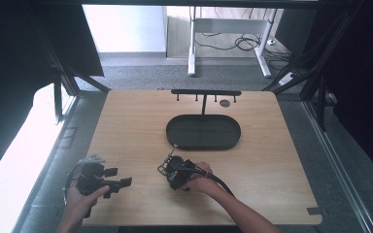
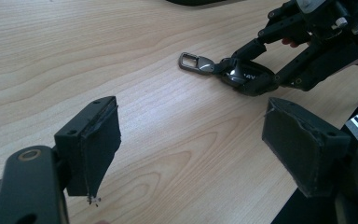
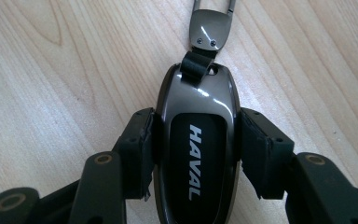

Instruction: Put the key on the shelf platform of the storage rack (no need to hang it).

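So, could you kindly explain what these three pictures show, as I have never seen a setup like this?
A person sits at a wooden table holding a hand-operated two-jaw gripper in each hand. The high view looks down from above; the other two come from cameras riding on each gripper. The right gripper is shut on a car key fob marked HAVAL, with a metal clip at its end, low on the table. The left gripper is open and holds nothing. Farther back stands a black oval tray with a small hook rack behind it.
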A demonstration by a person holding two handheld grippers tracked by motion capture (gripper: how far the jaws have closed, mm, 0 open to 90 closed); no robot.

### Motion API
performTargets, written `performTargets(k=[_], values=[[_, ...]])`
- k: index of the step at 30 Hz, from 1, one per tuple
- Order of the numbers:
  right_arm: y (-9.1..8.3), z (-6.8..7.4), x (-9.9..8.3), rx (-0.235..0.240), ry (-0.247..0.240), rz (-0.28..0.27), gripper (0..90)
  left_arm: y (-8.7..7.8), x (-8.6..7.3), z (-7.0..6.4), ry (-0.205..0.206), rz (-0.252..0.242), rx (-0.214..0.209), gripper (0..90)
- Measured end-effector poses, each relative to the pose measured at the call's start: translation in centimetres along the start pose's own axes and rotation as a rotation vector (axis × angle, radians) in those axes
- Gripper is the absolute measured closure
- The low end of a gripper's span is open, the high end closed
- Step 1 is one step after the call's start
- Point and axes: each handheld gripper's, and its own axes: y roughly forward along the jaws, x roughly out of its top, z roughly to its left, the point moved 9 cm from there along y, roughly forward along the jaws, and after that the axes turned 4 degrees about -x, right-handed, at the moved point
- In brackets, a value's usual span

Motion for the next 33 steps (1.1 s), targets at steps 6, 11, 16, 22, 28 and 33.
performTargets(k=[6, 11, 16, 22, 28, 33], values=[[-0.4, -0.2, 0.2, 0.026, 0.01, -0.02, 49.3, -0.1, 0.0, 0.1, -0.001, -0.003, 0.003, 19.6], [-2.0, -1.0, 0.7, 0.028, 0.035, -0.073, 49.3, 0.0, 0.0, 0.0, -0.002, -0.004, 0.004, 19.6], [-3.3, -1.4, 1.2, 0.029, 0.045, -0.105, 49.4, 0.0, 0.1, 0.0, -0.003, -0.004, 0.003, 19.6], [-5.2, -1.8, 1.8, 0.02, 0.042, -0.142, 49.4, 0.0, 0.1, 0.0, -0.003, -0.003, 0.002, 19.6], [-7.1, -2.6, 2.1, 0.013, 0.056, -0.178, 49.4, 0.0, 0.1, 0.0, 0.0, -0.003, 0.004, 19.6], [-7.9, -3.2, 2.2, 0.002, 0.065, -0.195, 49.4, 0.1, 0.0, -0.1, 0.001, -0.001, 0.002, 19.6]])
